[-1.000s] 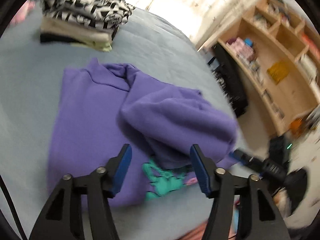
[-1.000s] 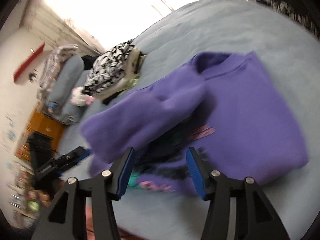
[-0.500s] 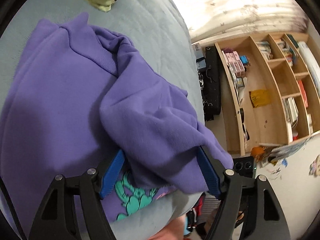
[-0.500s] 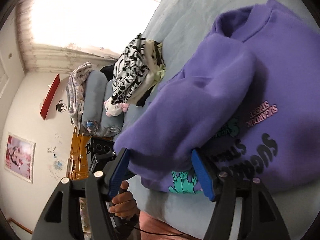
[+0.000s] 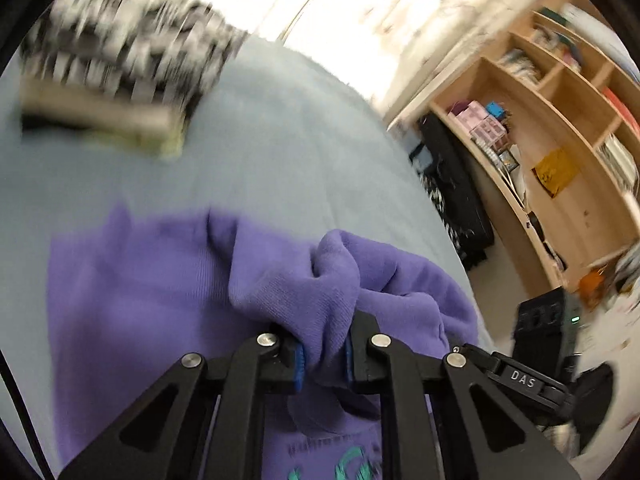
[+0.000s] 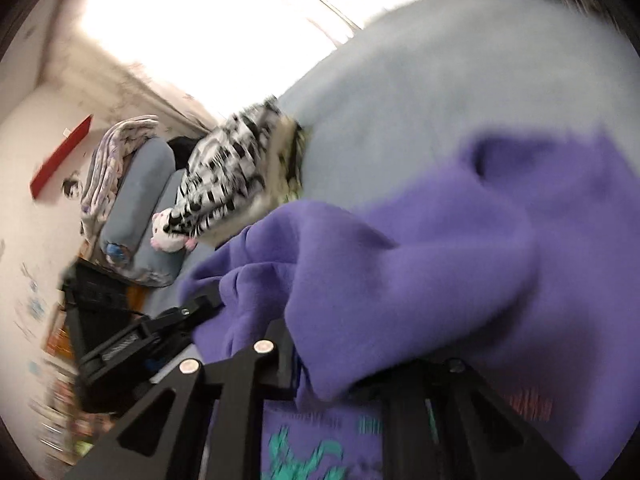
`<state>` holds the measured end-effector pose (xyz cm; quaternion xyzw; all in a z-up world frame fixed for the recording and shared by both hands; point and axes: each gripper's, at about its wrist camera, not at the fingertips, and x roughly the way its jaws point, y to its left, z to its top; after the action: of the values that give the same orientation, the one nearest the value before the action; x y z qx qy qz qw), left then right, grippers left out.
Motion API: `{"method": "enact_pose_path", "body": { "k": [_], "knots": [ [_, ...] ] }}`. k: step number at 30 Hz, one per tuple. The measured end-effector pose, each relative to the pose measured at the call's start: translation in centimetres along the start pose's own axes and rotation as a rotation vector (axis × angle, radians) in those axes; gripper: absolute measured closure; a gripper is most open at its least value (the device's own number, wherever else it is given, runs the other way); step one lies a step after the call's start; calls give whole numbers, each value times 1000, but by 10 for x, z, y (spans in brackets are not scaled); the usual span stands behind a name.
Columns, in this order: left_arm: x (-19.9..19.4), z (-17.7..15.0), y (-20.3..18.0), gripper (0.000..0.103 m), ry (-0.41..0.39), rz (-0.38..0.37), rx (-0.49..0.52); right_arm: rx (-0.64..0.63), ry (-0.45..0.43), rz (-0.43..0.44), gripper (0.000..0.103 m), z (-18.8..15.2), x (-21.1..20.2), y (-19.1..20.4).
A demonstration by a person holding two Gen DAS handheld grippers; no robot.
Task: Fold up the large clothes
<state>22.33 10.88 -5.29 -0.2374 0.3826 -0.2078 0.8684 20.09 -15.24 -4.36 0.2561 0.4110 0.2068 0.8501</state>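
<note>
1. The purple sweatshirt (image 5: 132, 300) lies on the grey-blue bed (image 5: 280, 152), with one part bunched up on top.
2. The left gripper (image 5: 323, 360) has just been closing, and its jaws now pinch a fold of the purple cloth.
3. The right gripper (image 6: 320, 380) has just been closing too (cloth hides one side), and its jaws squeeze the bunched part.
4. A stack of folded clothes (image 5: 120, 68) sits farther back on the bed.

purple sweatshirt (image 5: 132, 292), seemingly bunched, on bed
</note>
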Motion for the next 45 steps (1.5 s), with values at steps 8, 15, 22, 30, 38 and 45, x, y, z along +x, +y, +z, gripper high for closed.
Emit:
{"method": "enact_pose_path", "body": {
  "k": [8,15,22,30,38,45],
  "knots": [
    [0,-31,-8,91,-62,98,192,-111,51,-65,84,-12,17,-11],
    [-25,-87,10,88,42,99,190,29,194,-35,64,-67,-27,-60],
    [-40,-102,25,88,75,13,21,172,254,94,55,-100,-34,-53],
    [-41,-104,25,89,92,-29,-59,251,167,116,71,-97,-9,-39],
    [-61,-126,-6,95,161,4,140,154,228,73,89,-120,-44,-16],
    [-52,-160,-19,95,224,129,247,176,321,10,84,-145,-39,-34]
  ]
}}
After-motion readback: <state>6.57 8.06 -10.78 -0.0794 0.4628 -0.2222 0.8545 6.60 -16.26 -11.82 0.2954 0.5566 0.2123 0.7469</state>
